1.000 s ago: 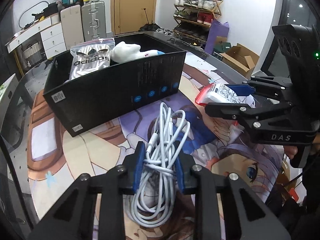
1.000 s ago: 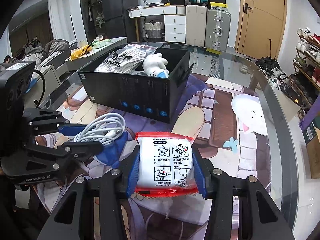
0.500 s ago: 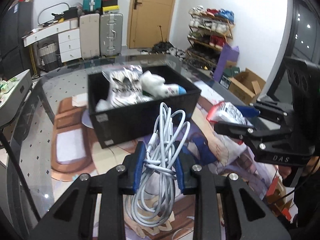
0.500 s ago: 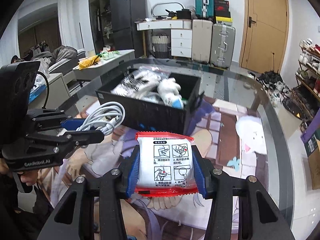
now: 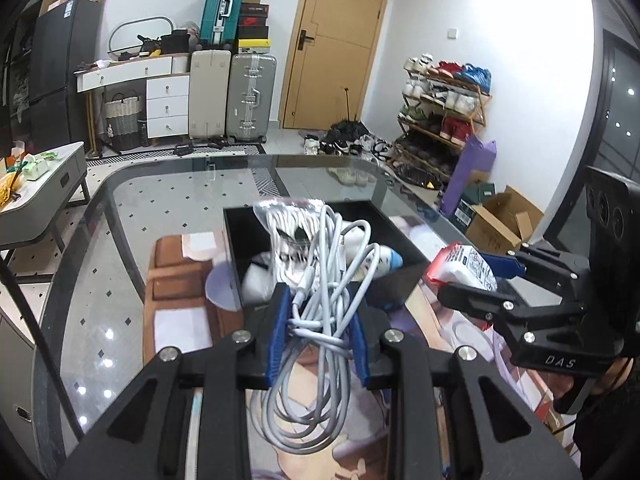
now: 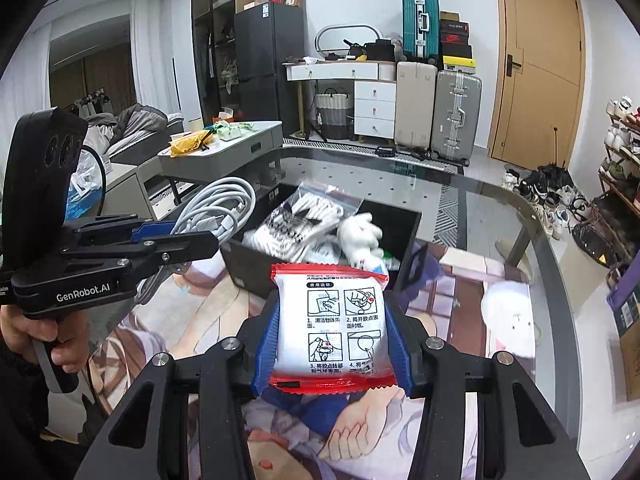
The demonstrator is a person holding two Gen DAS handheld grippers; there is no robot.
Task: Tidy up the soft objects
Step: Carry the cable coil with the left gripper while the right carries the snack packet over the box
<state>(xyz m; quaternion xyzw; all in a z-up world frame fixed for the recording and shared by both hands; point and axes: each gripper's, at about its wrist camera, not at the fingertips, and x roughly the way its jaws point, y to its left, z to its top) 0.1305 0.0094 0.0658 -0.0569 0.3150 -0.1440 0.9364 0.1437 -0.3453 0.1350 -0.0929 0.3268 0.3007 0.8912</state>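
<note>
My left gripper [image 5: 318, 334] is shut on a coiled white cable [image 5: 328, 280], held above the table in front of a black box [image 5: 404, 284]. In the right wrist view the same cable [image 6: 224, 208] sticks out of the left gripper [image 6: 196, 236] at the left. My right gripper [image 6: 332, 344] is shut on a white packet with red ends [image 6: 344, 320]; in the left wrist view that packet [image 5: 464, 266] shows at the right. The black box [image 6: 410, 240] holds a bag of white socks [image 6: 308, 216] and a white plush toy [image 6: 360, 236].
The box stands on a printed mat [image 6: 460, 300] laid over a glass table [image 5: 168, 200]. A low grey side table [image 6: 224, 148] stands beyond the table's far left edge. A person's hand [image 6: 48, 328] grips the left gripper's handle.
Both grippers have risen with their loads. The box now sits lower and smaller in both views, and the left wrist view has swung round to show more of the room.
</note>
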